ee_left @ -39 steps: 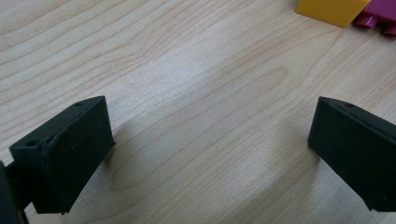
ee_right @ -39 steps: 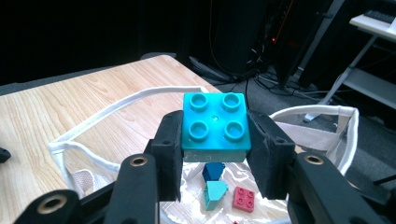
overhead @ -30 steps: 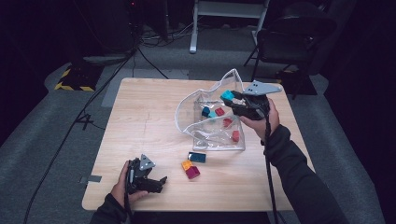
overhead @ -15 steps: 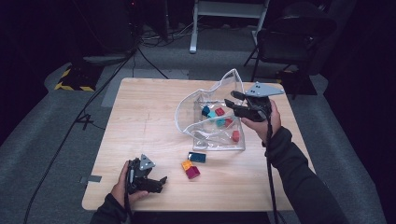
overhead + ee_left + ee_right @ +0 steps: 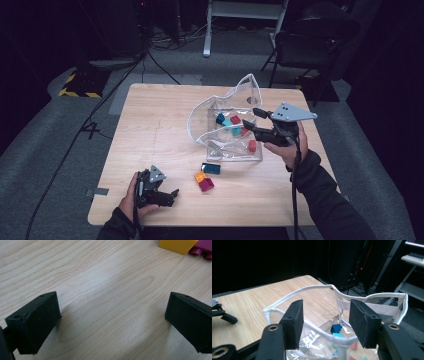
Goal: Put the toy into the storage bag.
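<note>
A: Clear plastic bag with white-trimmed rim [image 5: 227,131], table centre-right, mouth gaping; coloured blocks inside.
B: Right gripper [image 5: 254,118]?
A: Over the rim, jaws partly apart, just been opening, nothing pinched. Probably a release above the bag.
B: Left gripper [image 5: 172,195]?
A: Low on the wooden table [image 5: 155,135] at the near-left, jaws wide, empty. Likely waiting near the yellow block [image 5: 200,176], magenta block [image 5: 206,184] and dark blue block [image 5: 211,168] outside.
</note>
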`<state>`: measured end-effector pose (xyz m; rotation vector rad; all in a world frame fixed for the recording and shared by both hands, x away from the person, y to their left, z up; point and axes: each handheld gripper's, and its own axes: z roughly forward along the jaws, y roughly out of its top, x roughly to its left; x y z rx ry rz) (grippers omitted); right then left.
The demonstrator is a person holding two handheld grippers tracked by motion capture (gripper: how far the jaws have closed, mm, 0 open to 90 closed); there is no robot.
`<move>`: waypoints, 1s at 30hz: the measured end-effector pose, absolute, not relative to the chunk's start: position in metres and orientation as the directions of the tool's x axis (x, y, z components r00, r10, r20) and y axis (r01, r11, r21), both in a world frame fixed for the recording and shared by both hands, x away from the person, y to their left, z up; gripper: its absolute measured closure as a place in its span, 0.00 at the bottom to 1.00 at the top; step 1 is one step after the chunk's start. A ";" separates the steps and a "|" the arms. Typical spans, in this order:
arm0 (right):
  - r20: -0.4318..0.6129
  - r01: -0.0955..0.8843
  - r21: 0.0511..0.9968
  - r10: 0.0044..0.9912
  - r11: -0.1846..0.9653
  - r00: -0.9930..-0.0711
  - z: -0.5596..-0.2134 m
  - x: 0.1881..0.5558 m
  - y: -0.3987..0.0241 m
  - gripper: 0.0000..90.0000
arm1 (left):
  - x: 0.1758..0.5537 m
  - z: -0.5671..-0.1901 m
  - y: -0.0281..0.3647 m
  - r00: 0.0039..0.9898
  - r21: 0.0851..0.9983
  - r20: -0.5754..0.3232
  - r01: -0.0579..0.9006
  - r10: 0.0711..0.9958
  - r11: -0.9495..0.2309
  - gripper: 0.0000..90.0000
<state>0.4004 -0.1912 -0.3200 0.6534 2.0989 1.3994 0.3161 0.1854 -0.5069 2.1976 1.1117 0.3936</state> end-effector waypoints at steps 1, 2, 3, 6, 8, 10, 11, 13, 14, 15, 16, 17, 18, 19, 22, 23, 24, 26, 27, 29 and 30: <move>-0.160 0.096 0.934 0.645 0.343 -0.748 -0.321 0.397 -0.192 0.51 | 0.316 -0.507 0.185 0.598 0.658 -0.018 0.611 0.801 -0.441 0.00; -0.157 0.096 0.934 0.639 0.344 -0.753 -0.322 0.394 -0.192 0.51 | 0.316 -0.507 0.185 0.598 0.658 -0.019 0.611 0.801 -0.441 0.00; -0.160 0.093 0.932 0.631 0.349 -0.759 -0.323 0.390 -0.192 0.52 | 0.316 -0.507 0.185 0.598 0.658 -0.019 0.611 0.801 -0.441 0.00; -0.186 0.073 0.923 0.602 0.379 -0.777 -0.327 0.379 -0.192 0.54 | 0.316 -0.507 0.185 0.598 0.658 -0.019 0.611 0.801 -0.441 0.00; -0.187 0.065 0.922 0.584 0.383 -0.790 -0.330 0.374 -0.193 0.53 | 0.316 -0.507 0.185 0.598 0.658 -0.018 0.611 0.801 -0.441 0.00; -0.179 0.069 0.922 0.578 0.381 -0.796 -0.334 0.369 -0.193 0.52 | 0.316 -0.507 0.185 0.598 0.658 -0.019 0.611 0.801 -0.440 0.00; -0.171 0.074 0.922 0.572 0.380 -0.802 -0.337 0.367 -0.193 0.52 | 0.316 -0.507 0.185 0.598 0.658 -0.019 0.611 0.801 -0.440 0.00; -0.162 0.081 0.920 0.560 0.384 -0.812 -0.344 0.363 -0.192 0.51 | 0.316 -0.507 0.185 0.598 0.658 -0.018 0.610 0.801 -0.441 0.00; -0.157 0.084 0.919 0.553 0.386 -0.818 -0.347 0.361 -0.191 0.50 | 0.316 -0.507 0.185 0.598 0.658 -0.019 0.611 0.801 -0.440 0.00; -0.156 0.085 0.917 0.545 0.391 -0.824 -0.351 0.359 -0.190 0.50 | 0.316 -0.507 0.185 0.598 0.658 -0.019 0.611 0.801 -0.441 0.00; -0.159 0.084 0.913 0.538 0.398 -0.828 -0.355 0.357 -0.189 0.50 | 0.316 -0.507 0.185 0.598 0.658 -0.019 0.611 0.801 -0.441 0.00; -0.159 0.087 0.908 0.532 0.409 -0.832 -0.360 0.356 -0.186 0.50 | 0.316 -0.507 0.185 0.598 0.658 -0.017 0.610 0.801 -0.441 0.00; -0.160 0.089 0.903 0.523 0.420 -0.837 -0.364 0.355 -0.184 0.50 | 0.316 -0.507 0.185 0.598 0.658 -0.018 0.611 0.801 -0.441 0.00; -0.157 0.092 0.900 0.513 0.427 -0.844 -0.369 0.353 -0.181 0.51 | 0.316 -0.507 0.185 0.598 0.658 -0.018 0.611 0.801 -0.441 0.00; -0.157 0.096 0.887 0.490 0.452 -0.858 -0.385 0.350 -0.173 0.51 | 0.316 -0.507 0.185 0.598 0.658 -0.018 0.611 0.802 -0.441 0.00; -0.150 0.104 0.883 0.484 0.458 -0.862 -0.390 0.349 -0.171 0.51 | 0.316 -0.507 0.185 0.598 0.659 -0.017 0.610 0.802 -0.441 0.00; -0.142 0.111 0.879 0.477 0.463 -0.867 -0.396 0.349 -0.168 0.51 | 0.316 -0.507 0.185 0.598 0.659 -0.016 0.609 0.802 -0.441 0.00; -0.128 0.126 0.868 0.463 0.480 -0.877 -0.407 0.348 -0.162 0.50 | 0.316 -0.507 0.185 0.598 0.659 -0.016 0.609 0.801 -0.441 0.00; -0.127 0.129 0.861 0.453 0.493 -0.882 -0.412 0.348 -0.158 0.50 | 0.316 -0.507 0.185 0.598 0.659 -0.016 0.610 0.802 -0.441 0.00; -0.124 0.130 0.849 0.432 0.513 -0.893 -0.422 0.347 -0.151 0.49 | 0.316 -0.507 0.185 0.597 0.658 -0.017 0.610 0.802 -0.441 0.00; -0.117 0.133 0.845 0.422 0.518 -0.899 -0.427 0.347 -0.149 0.49 | 0.316 -0.507 0.185 0.597 0.659 -0.017 0.610 0.802 -0.441 0.00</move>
